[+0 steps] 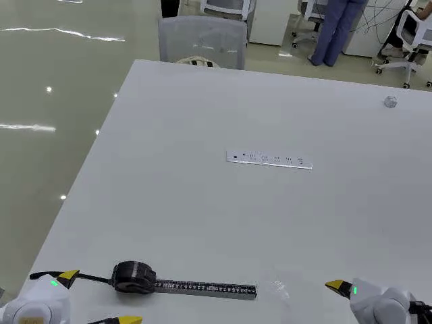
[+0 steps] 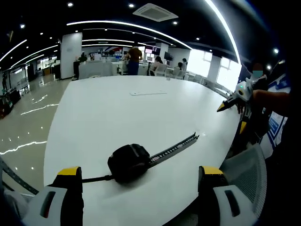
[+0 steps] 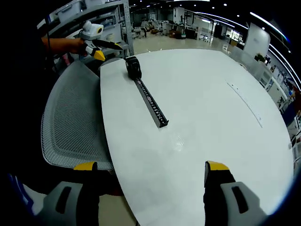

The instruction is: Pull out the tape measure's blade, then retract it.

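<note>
The location is an open-plan office or lab. Indicators are a large white table (image 1: 202, 216), office chairs (image 1: 201, 42) and a glossy floor (image 1: 47, 67). Linear ceiling lights (image 2: 122, 23) run above distant workstations (image 2: 101, 68).

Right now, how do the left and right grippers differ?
The left gripper sits close to the tape's case; the right gripper is out past the tip of the blade, with bare table between them. In its own view the left gripper has the case between its jaws; the right gripper's jaws frame bare table. Both are open and hold nothing.
</note>
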Motion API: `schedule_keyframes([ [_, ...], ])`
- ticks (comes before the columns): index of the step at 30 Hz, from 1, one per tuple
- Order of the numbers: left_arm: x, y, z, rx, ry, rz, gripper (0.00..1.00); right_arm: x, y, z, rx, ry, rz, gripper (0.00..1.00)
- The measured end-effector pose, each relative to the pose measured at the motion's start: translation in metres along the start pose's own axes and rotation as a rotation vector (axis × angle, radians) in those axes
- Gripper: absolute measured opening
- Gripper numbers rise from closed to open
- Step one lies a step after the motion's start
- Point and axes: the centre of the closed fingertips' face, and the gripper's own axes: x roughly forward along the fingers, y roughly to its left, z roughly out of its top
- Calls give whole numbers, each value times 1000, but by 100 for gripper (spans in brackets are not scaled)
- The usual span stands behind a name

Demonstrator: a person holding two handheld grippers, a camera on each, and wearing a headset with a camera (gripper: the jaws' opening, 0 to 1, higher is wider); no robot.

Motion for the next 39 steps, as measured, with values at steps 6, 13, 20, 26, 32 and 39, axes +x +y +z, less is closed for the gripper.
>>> schedule_keyframes([
  [6,10,-4,5,-16,-21,28,99,5,-12,22,-56,14,17,95],
  [13,18,-2,7,-25,-34,61,99,16,-5,30,-94,64,106,86],
  [20,23,7,3,-60,-57,125,99,33,-2,36,-123,88,159,78],
  [26,28,8,-2,-82,-54,144,99,41,-7,47,-138,100,180,76],
  [32,32,18,-3,-56,-74,235,100,53,-11,55,-177,124,209,73],
  [39,40,16,2,-34,-92,251,100,67,-16,59,-209,160,244,69],
])
